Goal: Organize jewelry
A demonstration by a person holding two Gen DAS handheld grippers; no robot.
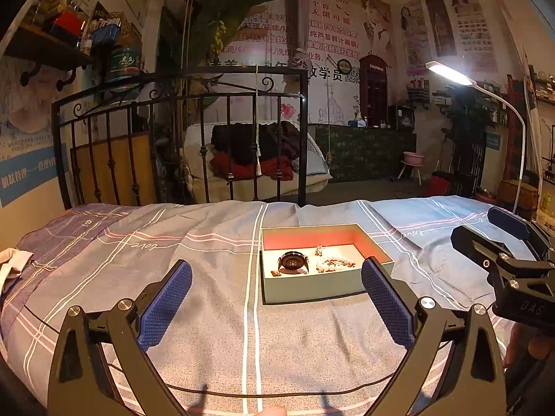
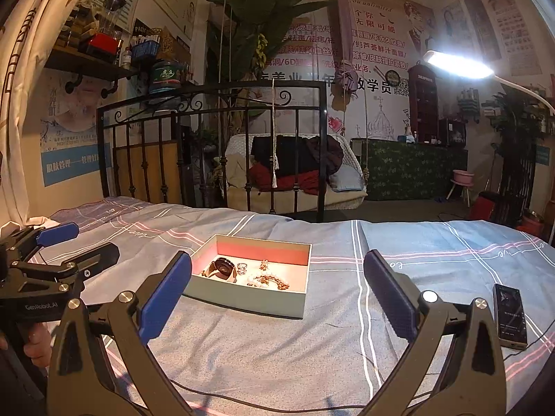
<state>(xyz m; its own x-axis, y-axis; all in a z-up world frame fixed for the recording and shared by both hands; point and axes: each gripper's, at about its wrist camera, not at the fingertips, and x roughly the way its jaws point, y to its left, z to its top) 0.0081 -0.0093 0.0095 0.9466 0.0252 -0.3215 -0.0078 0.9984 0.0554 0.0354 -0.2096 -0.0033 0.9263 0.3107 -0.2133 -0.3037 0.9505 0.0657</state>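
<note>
A shallow pale green box (image 1: pixel 312 289) with a red inner wall lies on the bedspread; it also shows in the right wrist view (image 2: pixel 242 298). In it lie a black watch (image 1: pixel 293 261) (image 2: pixel 223 267), a bead bracelet (image 1: pixel 334 264) (image 2: pixel 269 280), a ring (image 2: pixel 241 268) and a small ornament (image 1: pixel 319 250) (image 2: pixel 264 264). My left gripper (image 1: pixel 276 272) is open and empty, just short of the box. My right gripper (image 2: pixel 277 265) is open and empty, a little short of the box. Each gripper shows at the edge of the other's view.
A blue-grey checked bedspread (image 1: pixel 208 312) covers the bed. A dark phone-like device (image 2: pixel 510 315) with a cable lies at the right. A black iron bed rail (image 1: pixel 180 138) stands behind the bed. A lit lamp (image 2: pixel 458 64) hangs at the right.
</note>
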